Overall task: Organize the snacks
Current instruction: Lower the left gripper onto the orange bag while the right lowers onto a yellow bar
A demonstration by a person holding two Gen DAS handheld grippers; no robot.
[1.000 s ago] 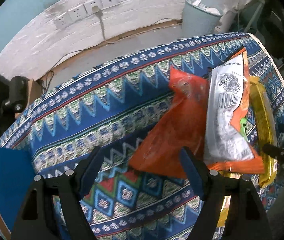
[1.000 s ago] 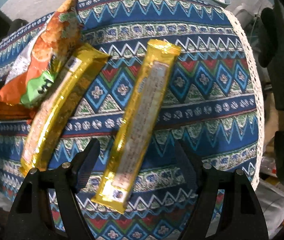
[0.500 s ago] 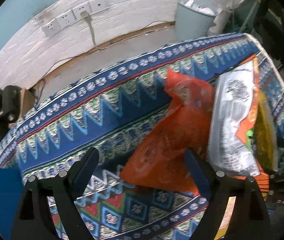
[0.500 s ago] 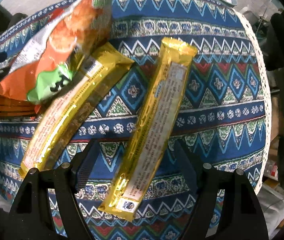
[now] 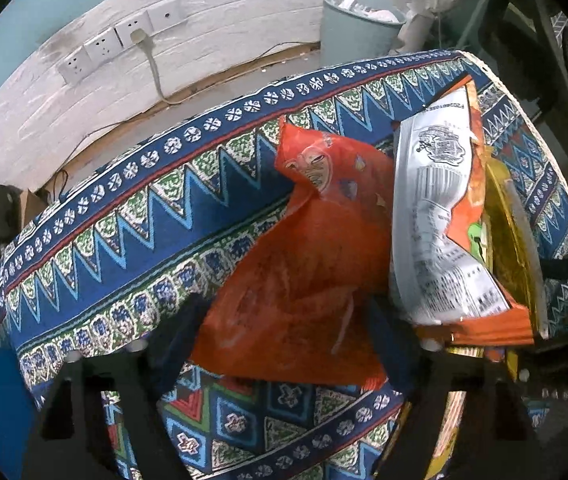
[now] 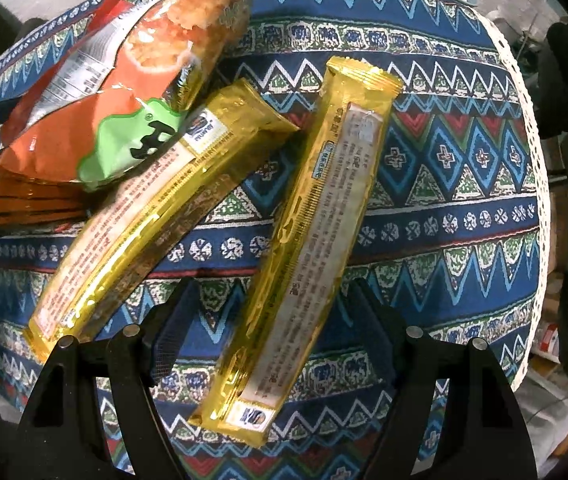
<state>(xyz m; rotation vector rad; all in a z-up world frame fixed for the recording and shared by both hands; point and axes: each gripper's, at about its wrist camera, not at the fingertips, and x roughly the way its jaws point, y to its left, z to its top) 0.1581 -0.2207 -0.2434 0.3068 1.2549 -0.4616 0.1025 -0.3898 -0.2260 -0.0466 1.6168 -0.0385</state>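
Snacks lie bunched toward one side of a table covered with a patterned cloth (image 6: 464, 216): two gold wafer packs, an orange chip bag and a red-orange flat packet. In the right wrist view the nearer gold pack (image 6: 308, 232) runs lengthwise between the spread fingers of the right gripper (image 6: 268, 320), which is released and holds nothing; its lower end reaches down between the finger bases. Beside it the second gold pack (image 6: 156, 220) lies slanted, its upper end tucked under the orange chip bag (image 6: 124, 92). To the right of the nearer pack the cloth is bare up to the white lace edge (image 6: 532, 184), where the table drops away.

In the left wrist view the left gripper (image 5: 284, 328) is also released, fingers wide on either side of the red-orange packet (image 5: 308, 264), whose lower edge lies between them; whether they touch it I cannot tell. The chip bag's silver back stands just right of the packet. Left of the packet the cloth is open to the far edge. Beyond it are a white brick wall with sockets (image 5: 120, 40) and a pale blue waste bin (image 5: 356, 28) on the floor
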